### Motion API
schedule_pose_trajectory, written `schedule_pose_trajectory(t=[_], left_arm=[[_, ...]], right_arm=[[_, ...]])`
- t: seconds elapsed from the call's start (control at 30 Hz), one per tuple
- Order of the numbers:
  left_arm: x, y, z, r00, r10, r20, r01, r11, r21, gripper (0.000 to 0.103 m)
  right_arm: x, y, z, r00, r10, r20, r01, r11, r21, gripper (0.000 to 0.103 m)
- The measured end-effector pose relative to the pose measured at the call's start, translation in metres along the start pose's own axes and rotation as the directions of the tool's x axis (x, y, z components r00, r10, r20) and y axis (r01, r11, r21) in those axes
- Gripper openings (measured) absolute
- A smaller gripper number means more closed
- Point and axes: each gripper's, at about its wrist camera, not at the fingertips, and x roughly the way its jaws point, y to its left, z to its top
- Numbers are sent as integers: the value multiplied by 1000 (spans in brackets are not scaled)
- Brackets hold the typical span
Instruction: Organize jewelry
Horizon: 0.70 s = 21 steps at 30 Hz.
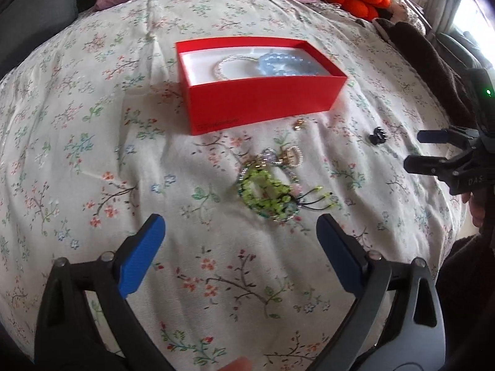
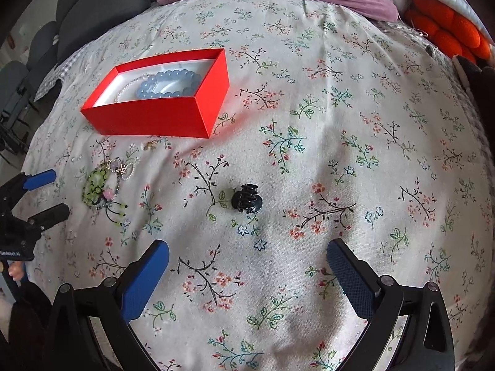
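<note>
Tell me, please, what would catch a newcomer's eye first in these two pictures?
The bright red box stands open on the floral bedspread, with a pale blue bead bracelet lying inside it. Nearer the cameras, a tangle of bracelets led by a lime green one lies loose on the cloth, and a small black hair claw sits apart, ahead of the open right gripper.

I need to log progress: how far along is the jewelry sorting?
Partly done. The red box already holds a blue bead bracelet. Both the left gripper and right gripper are open, holding nothing. A bracelet pile and black hair clip remain on the bedspread.
</note>
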Motion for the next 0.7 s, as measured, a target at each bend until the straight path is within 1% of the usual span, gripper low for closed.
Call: schedule_pose_trajectory(t=[0.07,0.13,0.17,0.23,0.27,0.3,0.33,0.47,0.5,0.53,0.6,0.7], left_arm=[[2,-9,1,999,-33,1,33,999,28,87],[5,-16,3,999,-49,-1,49,997,54,75],[7,-19,4,999,-54,0,54,996,65,72],[10,-23,5,998,-57,1,57,995,77,56],[11,-24,6,998,-64,-2,64,995,82,52],[13,-26,7,998,-69,-6,69,994,87,44],[15,-29,8,997,-71,-10,72,993,95,38],[21,-36,9,998,-57,-20,59,991,118,33],[23,-36,10,998,-52,-24,55,992,117,27],[25,-36,10,999,-46,-29,49,992,115,19],[27,-35,11,999,-29,-34,32,994,108,10],[22,-33,12,1000,-12,-15,13,994,104,8]], right_arm=[[-1,0,1,1000,2,0,-2,1000,3,103],[-1,1,1,1000,3,-1,-3,1000,2,103],[-1,2,1,1000,6,-1,-6,1000,2,103],[-1,3,1,1000,12,-4,-12,1000,1,103],[-1,4,1,1000,14,-7,-14,1000,0,103],[0,4,1,1000,15,-9,-15,1000,0,103],[0,5,0,1000,16,-10,-16,1000,-1,103],[0,5,0,1000,23,-13,-23,1000,5,103],[0,5,-1,1000,25,-15,-25,1000,6,103],[0,6,-1,1000,27,-16,-27,1000,7,103],[0,6,-1,999,31,-16,-31,1000,6,103],[-1,8,-1,999,33,-16,-33,999,1,103]])
